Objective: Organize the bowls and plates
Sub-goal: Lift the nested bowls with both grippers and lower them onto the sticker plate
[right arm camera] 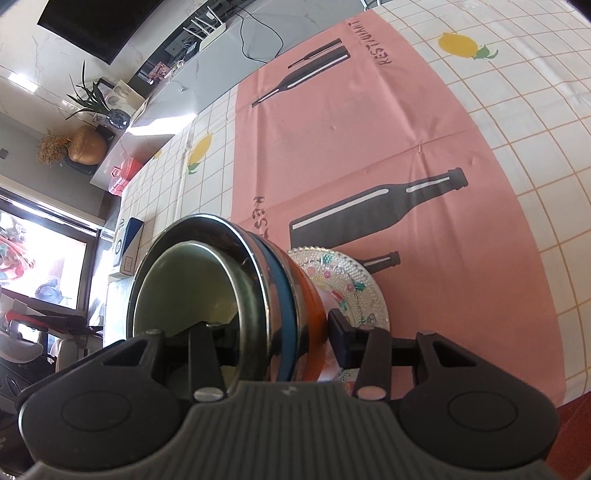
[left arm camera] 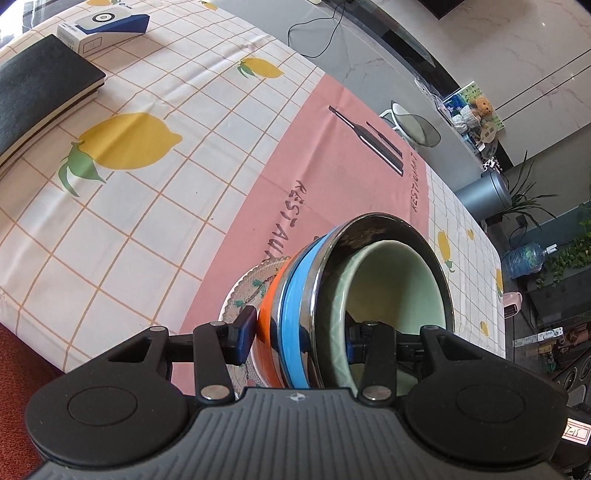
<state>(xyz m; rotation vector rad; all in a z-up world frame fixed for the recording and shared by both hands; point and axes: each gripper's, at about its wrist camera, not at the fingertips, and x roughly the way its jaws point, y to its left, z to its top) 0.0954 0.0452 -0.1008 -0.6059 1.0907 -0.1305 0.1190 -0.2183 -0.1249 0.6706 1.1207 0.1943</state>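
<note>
A table (left arm camera: 110, 236) under a white checked cloth (left arm camera: 155, 206) with yellow lemons. On top, a pink mat (right arm camera: 369, 140) with dark bottle pictures and the word RESTAURANT. On the mat, a bumpy glass plate (right arm camera: 354, 291) with a stack of bowls (left arm camera: 369, 288). Far off on the cloth, a black book (left arm camera: 37, 96). Beside it, a white box (left arm camera: 85, 37) and a blue and white box (left arm camera: 114, 16).

Pale green bowl (left arm camera: 397, 280), orange-and-blue banded bowl (left arm camera: 291, 317), pink placemat (left arm camera: 332, 155)
</note>
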